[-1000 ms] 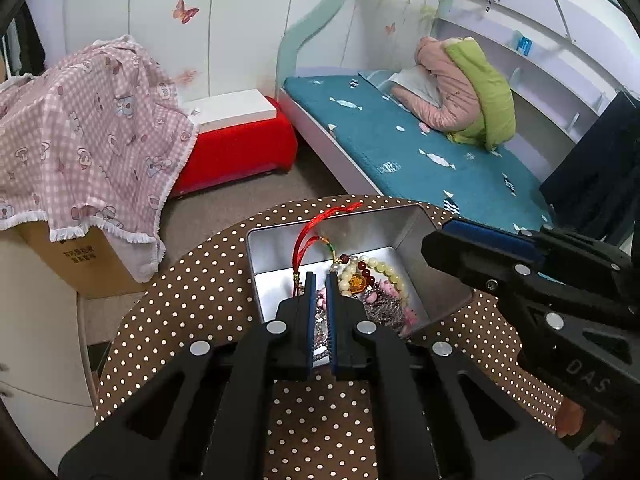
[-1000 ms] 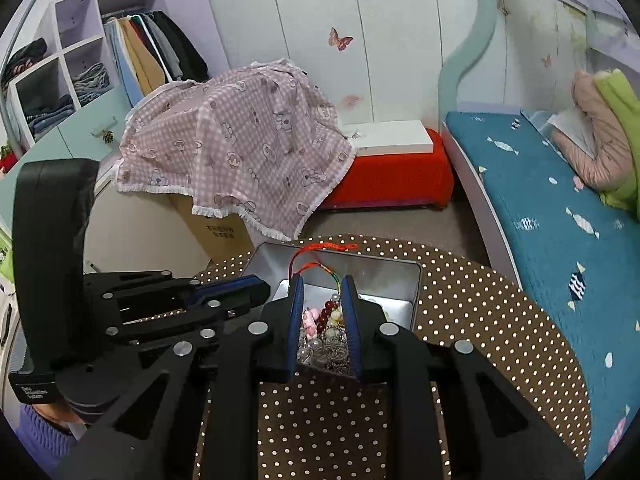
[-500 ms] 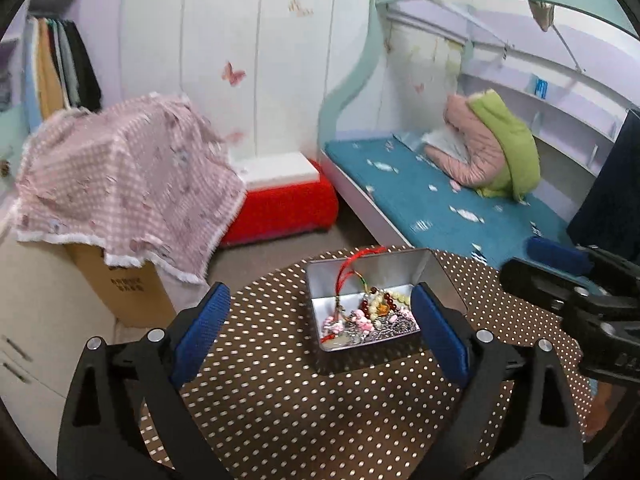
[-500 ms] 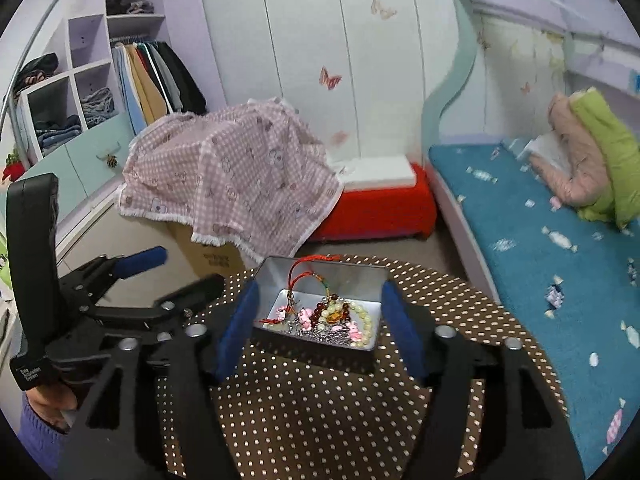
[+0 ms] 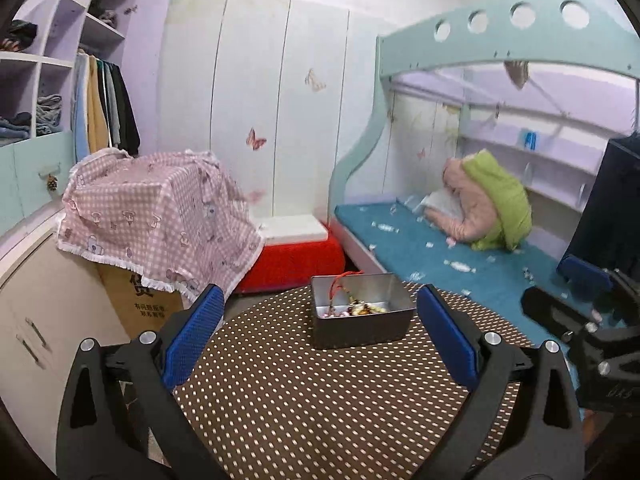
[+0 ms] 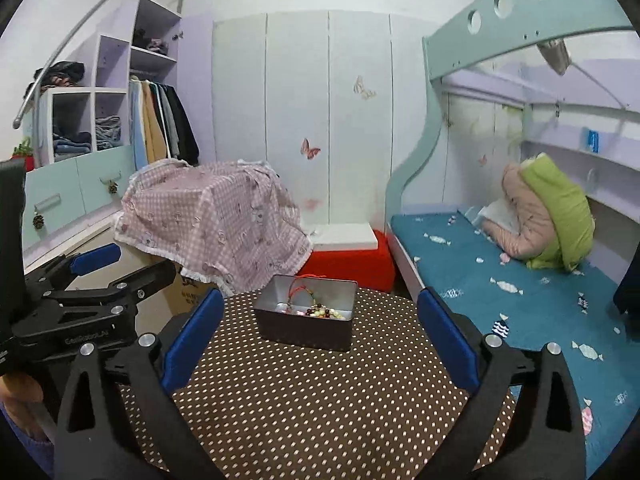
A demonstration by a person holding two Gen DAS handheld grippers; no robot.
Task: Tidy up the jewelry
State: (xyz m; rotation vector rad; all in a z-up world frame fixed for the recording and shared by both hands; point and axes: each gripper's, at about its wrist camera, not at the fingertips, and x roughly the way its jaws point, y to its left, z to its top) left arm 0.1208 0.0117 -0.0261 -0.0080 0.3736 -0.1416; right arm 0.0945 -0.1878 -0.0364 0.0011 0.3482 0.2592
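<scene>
The tin (image 5: 362, 312) sits on the far half of the round dotted desk (image 5: 320, 400). Inside it lies the jewelry (image 5: 360, 309), all in one small heap: beads, something pink, and a red cord (image 6: 303, 284) that loops up above the rest.

The left tongs (image 5: 320, 338) are spread wide and hold nothing. The right tongs (image 6: 318, 338) are spread wide too, and hold nothing. Both hang near the front of the desk, well apart from the tin. In the left view the right tongs show at the far right edge.

The jewelry looks light and floppy. Bead strings will bend and slide, and they may be tangled with each other, so pulling one could drag the others along. Beads are round and smooth, so they can slip out of a pinch. The red cord looks like the best place to take hold, since it is soft, sticks up, and is easy to reach. A gentle pinch should be enough.

The tin is stiff and has smooth metal walls. It may slide on the cloth if bumped, so one pair of tongs could steady it by the rim.
</scene>
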